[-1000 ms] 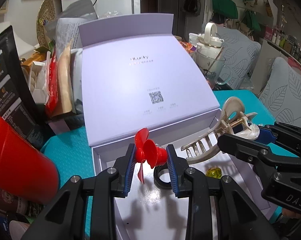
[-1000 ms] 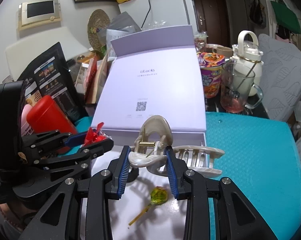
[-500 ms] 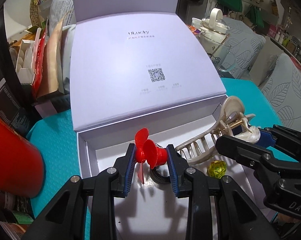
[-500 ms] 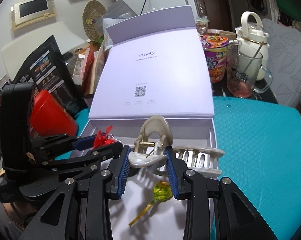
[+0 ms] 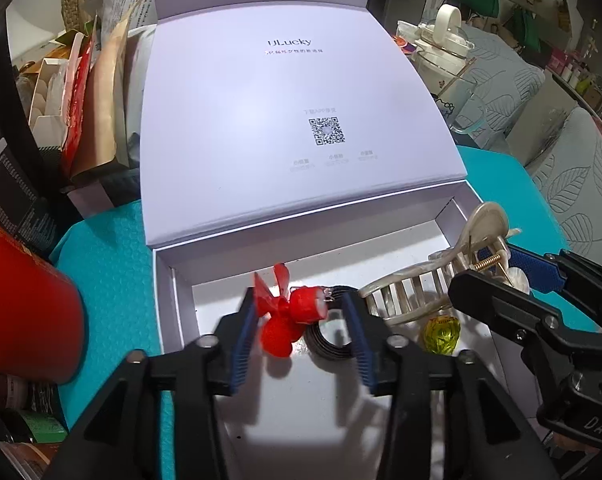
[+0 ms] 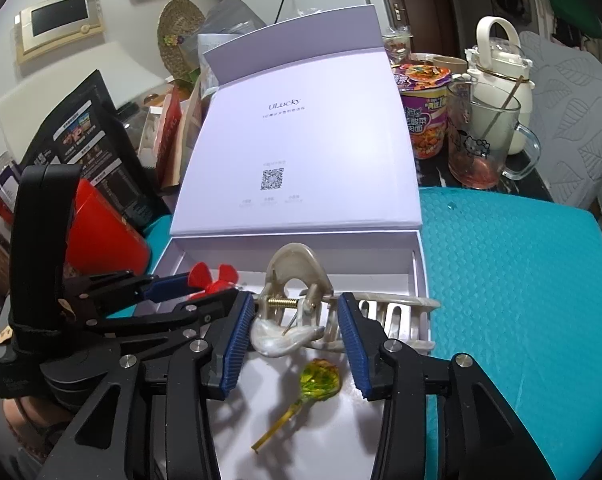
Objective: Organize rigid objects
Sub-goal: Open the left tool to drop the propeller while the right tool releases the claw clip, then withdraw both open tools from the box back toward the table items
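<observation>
A white box [image 5: 301, 248] with its lilac lid [image 5: 281, 120] thrown back lies on the teal mat. My left gripper [image 5: 301, 328] hangs over the box floor with its jaws opening. Between them is a small red propeller [image 5: 291, 312]; the right pad stands clear of it. A black ring [image 5: 327, 340] lies just behind. My right gripper [image 6: 295, 332] is also opening, and a pearl hair claw [image 6: 297, 276] rests loose between its pads. A yellow-green lollipop [image 6: 319, 378] lies on the box floor below it.
A red canister [image 5: 21, 312] stands left of the box. Snack packs [image 5: 85, 100] and a black bag [image 6: 85, 136] crowd the back left. A noodle cup [image 6: 425, 120], glass mug [image 6: 485, 140] and white kettle [image 6: 497, 64] stand back right. Teal mat [image 6: 501, 280] stretches right.
Both pairs of jaws have widened. The red propeller and the hair claw are no longer squeezed. The left gripper has sunk a little toward the box floor.
</observation>
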The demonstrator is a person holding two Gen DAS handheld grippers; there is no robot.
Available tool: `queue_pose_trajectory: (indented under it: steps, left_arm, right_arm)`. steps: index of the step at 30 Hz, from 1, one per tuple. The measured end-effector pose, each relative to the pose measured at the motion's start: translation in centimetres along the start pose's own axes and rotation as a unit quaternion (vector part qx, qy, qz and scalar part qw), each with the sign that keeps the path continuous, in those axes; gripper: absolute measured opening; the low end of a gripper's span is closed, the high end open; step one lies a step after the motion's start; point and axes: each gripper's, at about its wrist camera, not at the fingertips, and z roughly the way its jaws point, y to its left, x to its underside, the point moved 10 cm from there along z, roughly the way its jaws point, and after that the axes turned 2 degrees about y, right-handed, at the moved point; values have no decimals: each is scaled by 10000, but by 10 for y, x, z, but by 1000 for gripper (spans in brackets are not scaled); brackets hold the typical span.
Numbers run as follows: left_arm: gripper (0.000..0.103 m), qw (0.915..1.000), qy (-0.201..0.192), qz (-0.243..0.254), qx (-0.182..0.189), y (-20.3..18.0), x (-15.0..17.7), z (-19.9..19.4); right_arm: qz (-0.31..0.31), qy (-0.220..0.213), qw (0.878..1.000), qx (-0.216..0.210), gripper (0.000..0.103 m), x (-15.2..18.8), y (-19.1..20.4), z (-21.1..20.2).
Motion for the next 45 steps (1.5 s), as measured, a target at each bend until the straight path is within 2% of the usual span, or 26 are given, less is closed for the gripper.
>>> queue_pose_trajectory:
  steps: [5,8,19,33,41,45]
  left_arm:
    - [49,9998,-91,-103,-150,9,-5,-6]
    - [49,9998,-142,-140,14,8,-5,-13]
    - [49,9991,-413,-39,2,3,-12,-38]
    - [49,9948,-1017,66,2,-8,-21,-98]
    - [49,9880,-1541,63,-23,-15,-24,-147]
    - [49,9859,-1670,68,-8,-18,-20,-167]
  right_arm:
    - [-48,-58,9999,79,47,-1,0,-5]
    - [-65,-102,9999,87,47,-3,0,-9]
    - [-182,-256,9994,159,47,-8,7,-25]
    - [-515,-627,9964,245,47,-15,25,-67]
    - [-743,-1033,9916,237,48,-21,49,-110]
    - [-830,-1195,9890,257,49,-19,59,-130]
